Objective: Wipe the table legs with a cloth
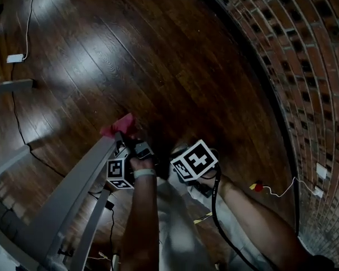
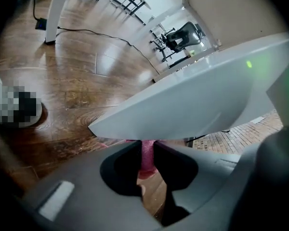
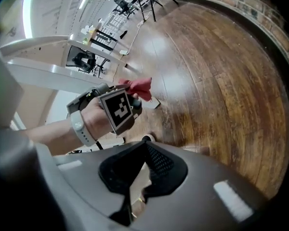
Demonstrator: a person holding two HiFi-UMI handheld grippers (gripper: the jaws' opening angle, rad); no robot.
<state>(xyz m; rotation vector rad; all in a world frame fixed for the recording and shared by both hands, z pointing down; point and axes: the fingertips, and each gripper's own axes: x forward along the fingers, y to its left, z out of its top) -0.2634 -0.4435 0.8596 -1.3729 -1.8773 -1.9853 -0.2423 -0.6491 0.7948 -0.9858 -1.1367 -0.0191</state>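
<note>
The left gripper [image 2: 147, 147] has its jaws closed narrow on a pink cloth [image 2: 148, 159]. In the left gripper view, the cloth shows as a thin strip standing upright at lower centre of the frame, pinched between the two dark jaws. Its top end runs up under the edge of the grey table leg [image 2: 202, 97]. The leg crosses just above the jaws as a broad, pale beam, its long axis slanting from left of centre up to the upper right.

In the head view, the left gripper [image 1: 124, 140] sits at lower centre, held in the person's left hand [image 1: 141, 164]. The cloth [image 1: 118, 125] bunches out past the jaw tips toward the upper left. It touches the upper end of the table leg [image 1: 73, 193], which runs from the lower left corner up and right to meet it.

The right gripper [image 3: 144, 143] has its jaws closed tip to tip with nothing between them. In the head view, the right gripper [image 1: 194, 161] is just to the right of the left one, apart from the leg and the cloth. The right gripper view shows the cloth [image 3: 137, 87] above centre, sticking out beyond the left gripper's marker cube [image 3: 118, 109].

Dark wooden floor [image 1: 158, 61] fills the upper frame, and a brick wall [image 1: 311, 66] curves down the right side.
</note>
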